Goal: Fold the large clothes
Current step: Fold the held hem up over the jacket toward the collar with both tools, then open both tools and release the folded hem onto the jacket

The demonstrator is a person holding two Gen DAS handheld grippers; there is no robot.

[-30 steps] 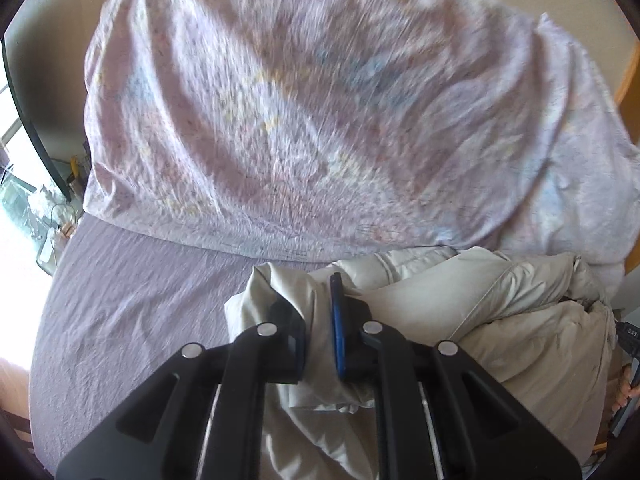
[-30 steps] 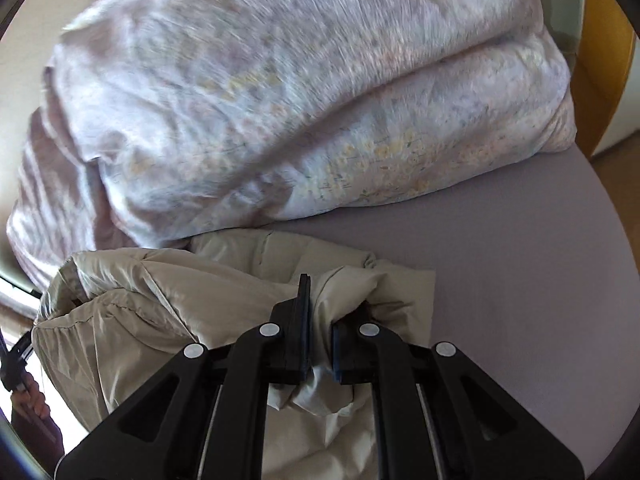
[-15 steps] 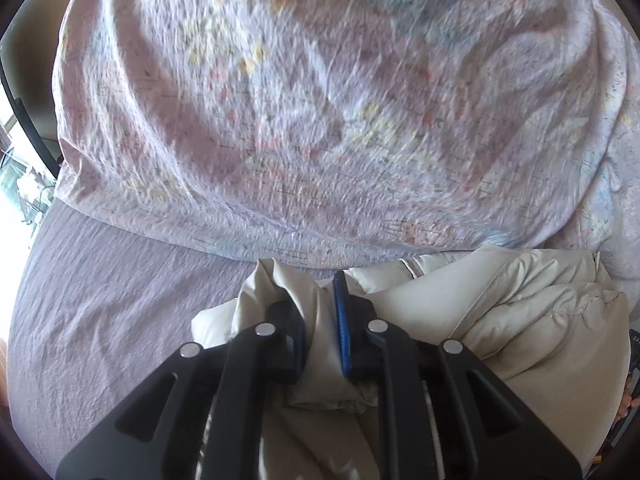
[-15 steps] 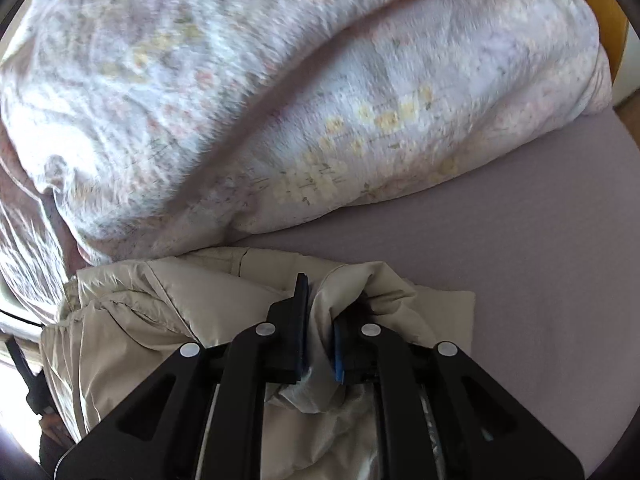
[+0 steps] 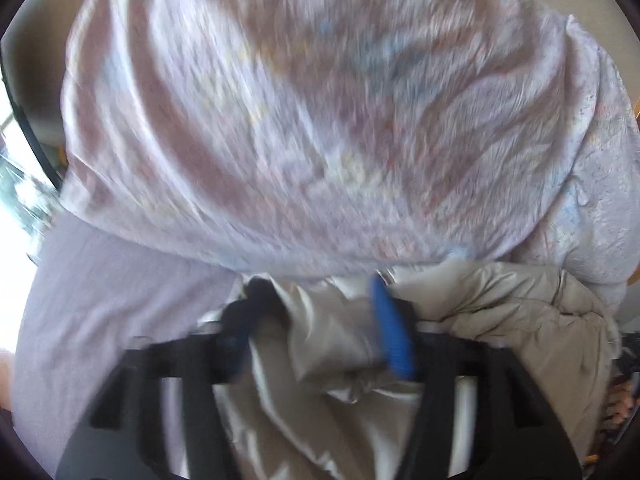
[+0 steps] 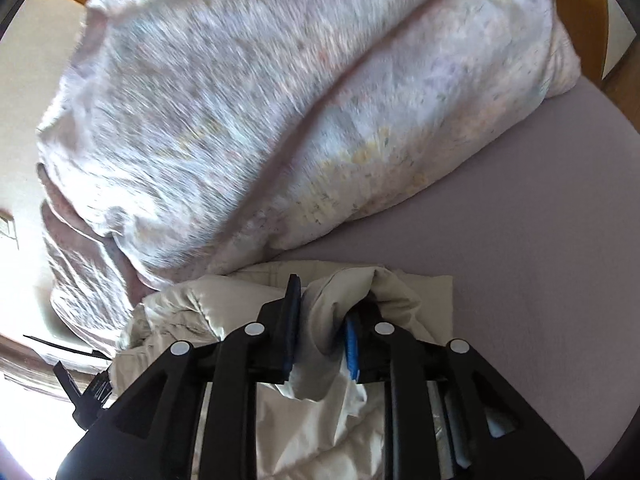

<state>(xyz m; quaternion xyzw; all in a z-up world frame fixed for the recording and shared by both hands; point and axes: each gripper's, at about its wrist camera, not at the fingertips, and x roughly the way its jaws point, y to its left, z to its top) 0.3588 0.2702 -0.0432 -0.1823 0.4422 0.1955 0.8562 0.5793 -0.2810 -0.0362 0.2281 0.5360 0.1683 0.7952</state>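
A beige padded jacket [image 5: 500, 320] lies bunched on a lilac bed sheet [image 5: 120, 300] just in front of a large floral duvet [image 5: 320, 120]. My left gripper [image 5: 320, 320] has its jaws spread wide, with a fold of the jacket lying loose between them; the view is blurred. My right gripper [image 6: 322, 328] has its jaws partly apart around a bunched fold of the jacket [image 6: 340, 296], near the jacket's right edge. The rest of the jacket is hidden under the grippers.
The floral duvet [image 6: 280, 120] is piled high right behind the jacket. Bare lilac sheet [image 6: 540, 260] lies to the right. A wooden bed frame [image 6: 580, 8] is at the far right. A bright window [image 5: 16, 168] is at the left.
Both grippers were shut on jacket folds. Now the left jaws have opened wide and the right jaws have begun to part. The jacket sits lower on the sheet by the duvet.
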